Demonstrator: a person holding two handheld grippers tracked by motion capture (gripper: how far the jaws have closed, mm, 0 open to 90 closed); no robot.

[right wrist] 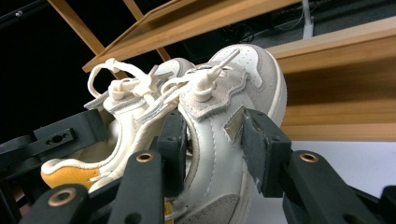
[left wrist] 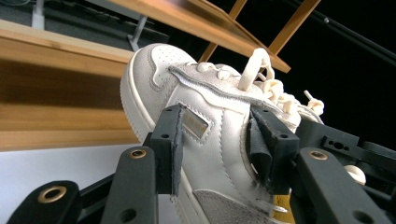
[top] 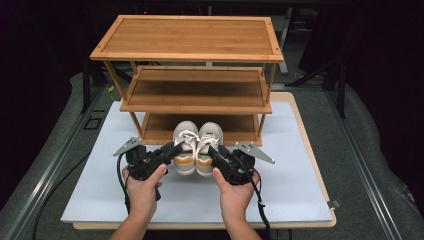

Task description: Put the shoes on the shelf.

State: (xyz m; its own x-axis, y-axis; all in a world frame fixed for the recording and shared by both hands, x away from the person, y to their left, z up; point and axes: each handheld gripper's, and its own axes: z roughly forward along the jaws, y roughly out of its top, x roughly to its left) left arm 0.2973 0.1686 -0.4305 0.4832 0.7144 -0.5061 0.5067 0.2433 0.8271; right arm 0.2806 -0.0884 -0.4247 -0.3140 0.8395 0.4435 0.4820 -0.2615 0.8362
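Two light, soft sneakers, frame centre: left gripper clamps left sneaker, right gripper clamps right sneaker; I'd hold the firmer side panels.

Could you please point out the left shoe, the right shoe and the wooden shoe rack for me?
left shoe (left wrist: 210, 140): left gripper view, on its white side panel.
right shoe (right wrist: 215, 135): right gripper view, on its white side panel.
wooden shoe rack (top: 187, 37): high view, on the top shelf board.

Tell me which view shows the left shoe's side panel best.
The left gripper view: the left shoe looms close, its side panel clamped between the left gripper jaws. The high view shows its top from afar; the right gripper view shows its laces and yellow heel.
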